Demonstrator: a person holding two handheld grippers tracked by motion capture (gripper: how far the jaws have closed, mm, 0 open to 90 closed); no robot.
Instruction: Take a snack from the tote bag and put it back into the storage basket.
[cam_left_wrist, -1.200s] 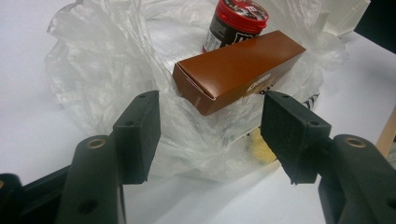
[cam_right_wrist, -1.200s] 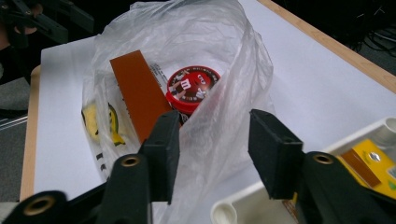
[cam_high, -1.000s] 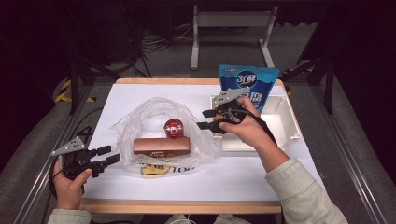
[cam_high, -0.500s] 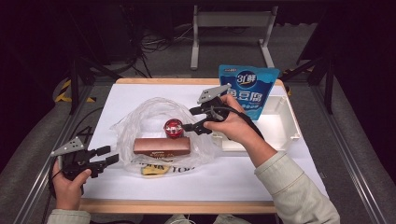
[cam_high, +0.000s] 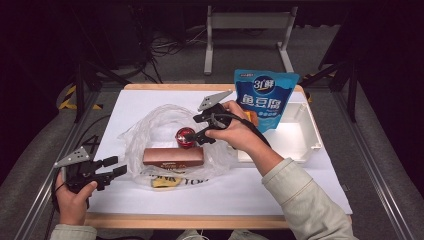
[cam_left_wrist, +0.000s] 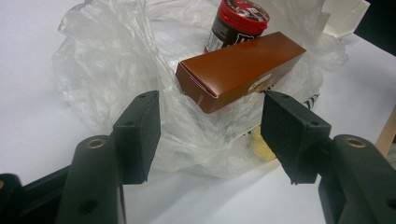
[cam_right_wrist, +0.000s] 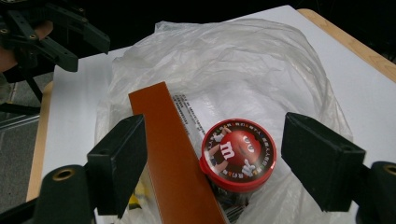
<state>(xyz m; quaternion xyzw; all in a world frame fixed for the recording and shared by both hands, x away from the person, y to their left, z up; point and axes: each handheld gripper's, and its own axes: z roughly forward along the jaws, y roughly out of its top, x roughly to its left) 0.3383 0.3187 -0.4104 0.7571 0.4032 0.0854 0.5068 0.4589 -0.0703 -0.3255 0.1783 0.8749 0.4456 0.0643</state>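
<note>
**Right gripper poised over red-lidded tub, jaws parted and empty**

The right gripper (cam_high: 196, 131) hangs over the clear plastic bag (cam_high: 150, 125) at the middle of the white table (cam_high: 320, 175). Its jaws have just been opening and now stand wide apart. In the right gripper view the red-lidded tub (cam_right_wrist: 238, 156) sits upright between and below the two pads, touched by neither. Nothing is gripped.

The tub stands on the spread plastic bag, just beside the long brown box (cam_right_wrist: 175, 163), which lies flat on the same bag. From the high view the tub (cam_high: 185, 137) is behind the box (cam_high: 173, 156), the two close together or touching; which cannot be settled at this angle.

The left gripper (cam_high: 111, 166) is held near the table's front left corner, level, pointing at the bag. Its jaws are released and hold nothing; in the left gripper view the end of the box (cam_left_wrist: 243, 70) shows beyond the pads, well clear of them.

A blue snack pouch (cam_high: 265, 97) stands upright at the back right, against a white tray (cam_high: 305, 130). A yellow item under the front edge of the bag is too obscured to identify.
</note>
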